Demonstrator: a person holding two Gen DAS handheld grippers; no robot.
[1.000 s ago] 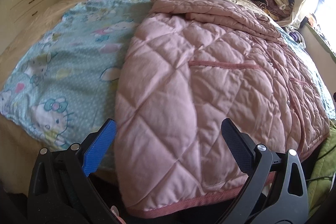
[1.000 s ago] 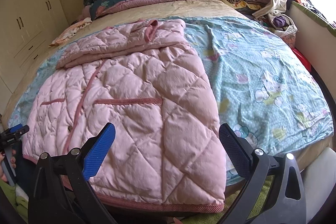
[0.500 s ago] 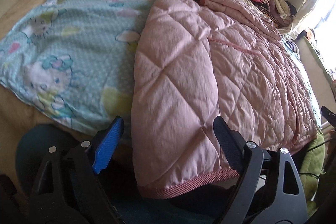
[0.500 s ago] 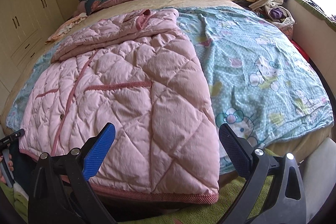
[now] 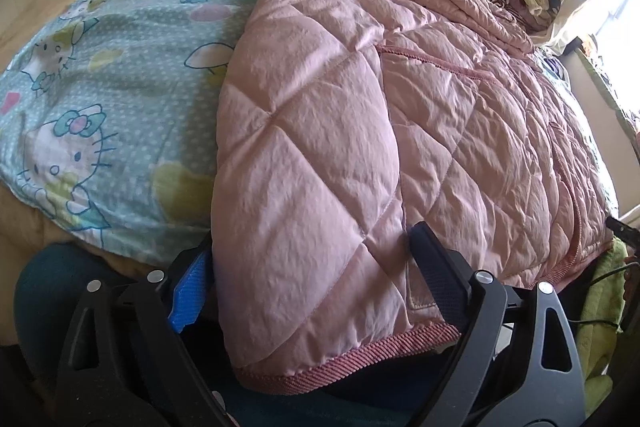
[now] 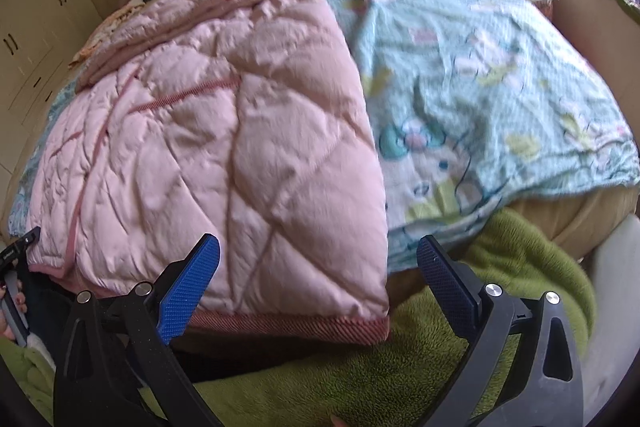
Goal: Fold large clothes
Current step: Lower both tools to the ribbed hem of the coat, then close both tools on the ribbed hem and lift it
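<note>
While the pink quilted coat (image 5: 360,131) lies spread on the bed over a teal cartoon sheet (image 5: 100,75), its ribbed hem hangs over the near edge. Left gripper (image 5: 308,279) has its jaws wide, one on each side of the hem's left corner, not yet pinching. Right gripper (image 6: 320,271) is also wide apart around the right corner, above a green blanket (image 6: 460,327).

Daylight glare from right; right wrist view motion-blurred; fisheye edges warped, vignetted.
</note>
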